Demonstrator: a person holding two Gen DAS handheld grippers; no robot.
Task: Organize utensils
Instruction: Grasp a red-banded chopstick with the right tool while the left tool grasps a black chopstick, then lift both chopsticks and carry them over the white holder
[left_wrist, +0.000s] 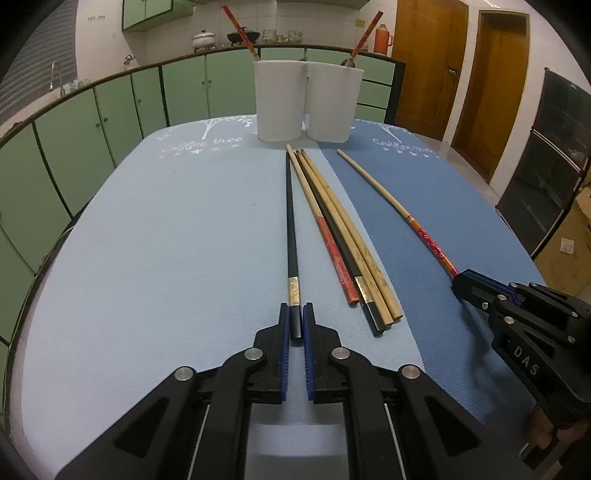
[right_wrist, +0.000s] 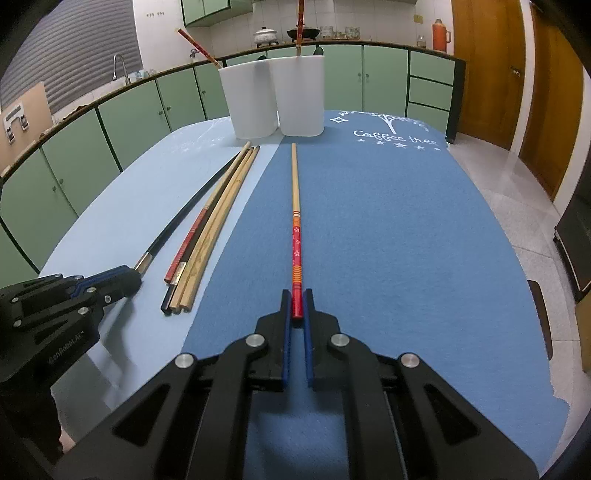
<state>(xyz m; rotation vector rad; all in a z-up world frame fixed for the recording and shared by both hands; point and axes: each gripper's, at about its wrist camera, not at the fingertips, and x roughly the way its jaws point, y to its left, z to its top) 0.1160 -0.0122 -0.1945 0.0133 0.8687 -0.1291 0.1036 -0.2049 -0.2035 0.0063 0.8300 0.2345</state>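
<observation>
On the blue mat (left_wrist: 147, 229), the left gripper (left_wrist: 296, 321) is clamped on the near end of a black chopstick (left_wrist: 291, 229) with a gold band; the right gripper (right_wrist: 297, 306) pinches a pale chopstick (right_wrist: 295, 206) with a red flowered handle; four more chopsticks (left_wrist: 343, 240) lie bundled between; two white holders (left_wrist: 279, 99) stand far.

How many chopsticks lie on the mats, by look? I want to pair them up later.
Black chopstick with a metal band: 2
Plain wooden chopstick: 2
Red-ended chopstick: 2
Total: 6, with one red-ended chopstick more standing in each white cup.
</observation>
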